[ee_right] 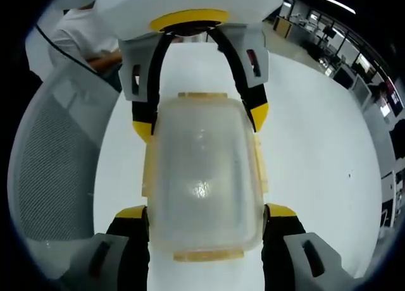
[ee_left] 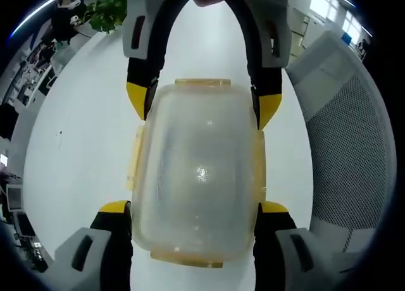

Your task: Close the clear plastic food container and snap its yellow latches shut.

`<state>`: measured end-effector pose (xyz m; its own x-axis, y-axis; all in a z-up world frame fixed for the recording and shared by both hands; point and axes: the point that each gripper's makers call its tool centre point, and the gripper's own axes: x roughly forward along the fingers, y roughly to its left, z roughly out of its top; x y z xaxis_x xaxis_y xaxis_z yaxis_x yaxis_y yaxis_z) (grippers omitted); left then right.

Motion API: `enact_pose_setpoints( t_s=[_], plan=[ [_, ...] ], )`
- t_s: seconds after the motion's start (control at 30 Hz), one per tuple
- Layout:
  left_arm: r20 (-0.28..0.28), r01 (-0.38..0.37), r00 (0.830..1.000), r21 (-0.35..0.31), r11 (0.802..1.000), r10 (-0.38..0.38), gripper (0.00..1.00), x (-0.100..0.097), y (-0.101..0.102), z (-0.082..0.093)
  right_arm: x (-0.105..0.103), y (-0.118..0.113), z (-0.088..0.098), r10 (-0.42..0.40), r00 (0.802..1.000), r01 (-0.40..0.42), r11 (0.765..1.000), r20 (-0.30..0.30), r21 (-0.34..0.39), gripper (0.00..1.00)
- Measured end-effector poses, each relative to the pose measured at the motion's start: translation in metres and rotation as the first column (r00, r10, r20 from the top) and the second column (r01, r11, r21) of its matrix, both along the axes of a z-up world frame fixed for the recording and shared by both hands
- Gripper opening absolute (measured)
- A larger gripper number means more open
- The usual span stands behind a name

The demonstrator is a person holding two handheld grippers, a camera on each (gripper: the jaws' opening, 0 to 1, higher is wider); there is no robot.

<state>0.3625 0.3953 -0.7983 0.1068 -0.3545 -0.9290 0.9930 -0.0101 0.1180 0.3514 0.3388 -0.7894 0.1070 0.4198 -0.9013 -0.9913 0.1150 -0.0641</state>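
The clear plastic container (ee_left: 199,171) lies on the white table (ee_left: 82,145) with its lid on, seen from above. Pale yellow latches (ee_left: 134,157) run along its sides and ends. My left gripper (ee_left: 194,209) straddles the near end, its yellow-tipped jaws pressed against both long sides. My right gripper (ee_left: 202,104) comes in from the opposite end and clamps the far part the same way. In the right gripper view the container (ee_right: 201,171) sits between my right gripper (ee_right: 205,212) at the bottom and the left gripper (ee_right: 199,117) at the top. Whether the latches (ee_right: 149,171) are snapped I cannot tell.
A grey mesh office chair (ee_left: 354,145) stands close beside the table, also seen as the mesh chair (ee_right: 50,152). A green plant (ee_left: 107,9) sits at the table's far edge. A person in white (ee_right: 76,22) is behind the chair. Office desks lie beyond.
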Motion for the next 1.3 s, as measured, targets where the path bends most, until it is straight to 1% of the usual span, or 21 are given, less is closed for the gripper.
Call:
enact_pose_setpoints(
  t_s=[0.13, 0.4, 0.7, 0.8, 1.1, 1.3],
  plan=[
    [0.001, 0.004, 1.0, 0.001, 1.0, -0.004, 0.79, 0.006, 0.0, 0.0, 0.004, 0.0, 0.0, -0.004, 1.0, 0.004, 1.0, 0.0, 0.002, 0.73],
    [0.004, 0.015, 1.0, -0.012, 1.0, -0.014, 0.79, 0.013, -0.002, -0.001, 0.012, -0.001, -0.001, -0.016, 1.0, 0.016, 1.0, -0.002, -0.018, 0.73],
    [0.007, 0.029, 1.0, -0.012, 1.0, -0.029, 0.79, 0.024, -0.004, -0.002, 0.02, -0.003, -0.002, -0.033, 0.999, 0.033, 0.999, -0.001, -0.012, 0.73],
    [0.007, 0.031, 0.999, -0.016, 0.999, -0.031, 0.79, 0.028, -0.004, -0.003, 0.026, -0.003, -0.002, -0.038, 0.999, 0.038, 0.999, -0.001, -0.011, 0.73],
    [0.011, 0.018, 1.0, -0.027, 0.999, -0.017, 0.79, 0.039, -0.007, -0.002, 0.036, -0.007, -0.003, -0.027, 1.0, 0.027, 0.999, -0.002, -0.018, 0.73],
    [0.014, 0.02, 1.0, -0.02, 1.0, -0.02, 0.79, 0.049, -0.009, -0.003, 0.045, -0.008, -0.002, -0.031, 1.0, 0.031, 0.999, 0.0, -0.015, 0.73]
  ],
)
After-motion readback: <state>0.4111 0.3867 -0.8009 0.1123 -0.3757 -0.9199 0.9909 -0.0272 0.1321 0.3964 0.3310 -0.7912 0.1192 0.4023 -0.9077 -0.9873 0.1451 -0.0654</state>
